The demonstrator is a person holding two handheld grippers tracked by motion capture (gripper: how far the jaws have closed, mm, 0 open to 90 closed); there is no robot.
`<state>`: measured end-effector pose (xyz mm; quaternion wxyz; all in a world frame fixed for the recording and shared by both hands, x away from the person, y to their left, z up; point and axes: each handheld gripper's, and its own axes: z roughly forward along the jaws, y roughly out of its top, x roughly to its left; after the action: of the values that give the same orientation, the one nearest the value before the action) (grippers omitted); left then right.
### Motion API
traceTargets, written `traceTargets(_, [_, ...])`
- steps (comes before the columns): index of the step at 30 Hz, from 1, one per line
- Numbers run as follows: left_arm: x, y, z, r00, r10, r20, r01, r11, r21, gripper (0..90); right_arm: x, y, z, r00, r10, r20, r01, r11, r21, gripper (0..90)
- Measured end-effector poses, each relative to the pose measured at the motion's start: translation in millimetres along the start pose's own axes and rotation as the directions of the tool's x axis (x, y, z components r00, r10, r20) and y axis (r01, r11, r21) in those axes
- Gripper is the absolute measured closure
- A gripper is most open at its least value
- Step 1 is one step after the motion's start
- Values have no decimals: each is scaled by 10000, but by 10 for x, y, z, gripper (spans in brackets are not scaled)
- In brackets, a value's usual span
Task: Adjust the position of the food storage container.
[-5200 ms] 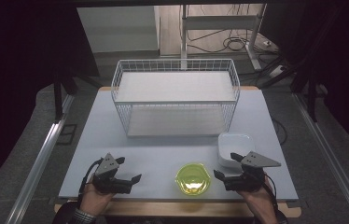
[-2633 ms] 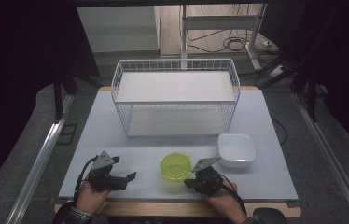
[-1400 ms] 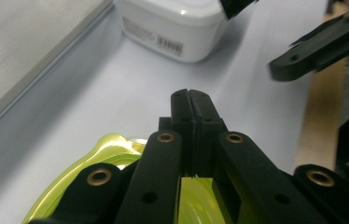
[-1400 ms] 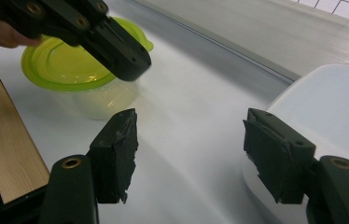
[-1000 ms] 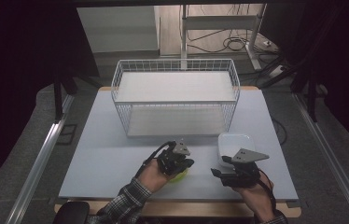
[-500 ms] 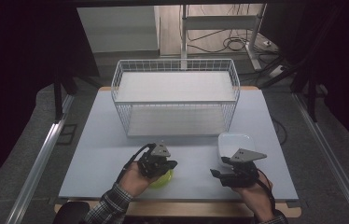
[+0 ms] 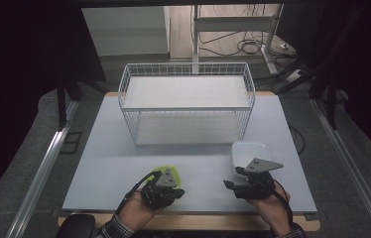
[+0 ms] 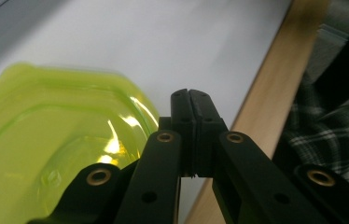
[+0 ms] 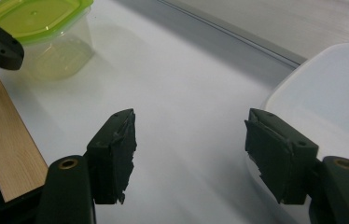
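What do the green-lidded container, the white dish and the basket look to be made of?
The container looks like clear plastic with a glossy, see-through lime-green plastic lid, which shows bright glints. The white dish is smooth and glossy, either plastic or glazed ceramic; the look leaves it open. The basket seems to be thin wire with a white coating, formed into an open grid.

A translucent, glossy lime-green plastic container (image 9: 42, 35) with a shiny lid was seen at the near left of the bench (image 7: 124, 158), whose top looked smooth, matt and pale, edged at the near side with a strip of light wood (image 9: 4, 140). A glossy white plastic container (image 9: 331, 98) was seen at the near right. The far basket (image 7: 186, 106) was made of thin white-coated wire. The right claw (image 9: 189, 156) bore worn, rough matt black pads; the left claw (image 8: 191, 100) was of matt black plastic.
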<state>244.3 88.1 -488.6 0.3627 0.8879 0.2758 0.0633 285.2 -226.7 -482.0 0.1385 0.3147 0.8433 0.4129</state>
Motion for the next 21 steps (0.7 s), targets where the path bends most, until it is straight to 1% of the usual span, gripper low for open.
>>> traceTargets(1, [49, -36, -26, 9998, -173, 57, 174, 9998, -50, 898, 1, 0, 2, 10000, -15, -1, 15, 10000, 25, 337])
traceTargets(4, [123, -95, -92, 9990, -315, -331, 314, 9995, -38, 898, 1, 0, 4, 10000, -10, 2, 10, 10000, 33, 336])
traceTargets(5, [154, -117, -111, 9984, -404, -399, 402, 9992, -51, 898, -2, -2, 7, 10000, 15, -1, -15, 10000, 26, 336])
traceTargets(6, [154, -117, -111, 9984, -404, -399, 402, 9992, -51, 897, -2, -2, 7, 10000, 15, -1, -15, 10000, 26, 336])
traceTargets(7, [207, -156, -138, 9971, -583, -488, 577, 9983, -127, 897, -5, -5, 9, 10000, 62, -14, -62, 10000, 76, 336])
traceTargets(8, [246, -175, -159, 9964, -661, -540, 655, 9978, -127, 897, -5, -6, 10, 10000, 62, -14, -62, 9999, 85, 335])
traceTargets(9, [273, -187, -173, 9955, -667, -677, 661, 9978, -112, 897, -4, -7, 13, 10000, 62, -14, -62, 9999, 86, 335])
traceTargets(10, [273, -187, -173, 9955, -667, -677, 661, 9978, -112, 897, -4, -7, 13, 10000, 62, -14, -62, 9999, 86, 335])
traceTargets(12, [350, -222, -214, 9919, -908, -886, 897, 9958, -159, 894, 0, -5, 15, 10000, 21, -33, -20, 9999, 119, 334])
traceTargets(14, [369, -227, -232, 9912, -984, -883, 968, 9951, -221, 888, -1, -5, 19, 10000, 16, -36, -15, 9999, 128, 333])
traceTargets(15, [376, -184, -265, 9919, -1005, -776, 974, 9943, -429, 886, -4, -7, 24, 10000, 40, -41, -39, 9999, 126, 333])
traceTargets(17, [362, -95, -256, 9936, -812, -787, 780, 9960, -434, 883, -6, -8, 30, 9999, 91, -67, -90, 9998, 149, 333])
traceTargets(18, [359, -15, -228, 9943, -647, -842, 616, 9973, -389, 882, -7, -9, 33, 9999, 84, -95, -82, 9999, 151, 333])
traceTargets(20, [383, 100, -159, 9952, -506, -836, 483, 9984, -288, 884, 0, -7, 35, 9999, 59, -114, -57, 9998, 200, 332])
traceTargets(21, [399, 159, -111, 9947, -453, -925, 428, 9987, -281, 888, 3, -6, 36, 9999, 42, -115, -39, 9998, 204, 331])
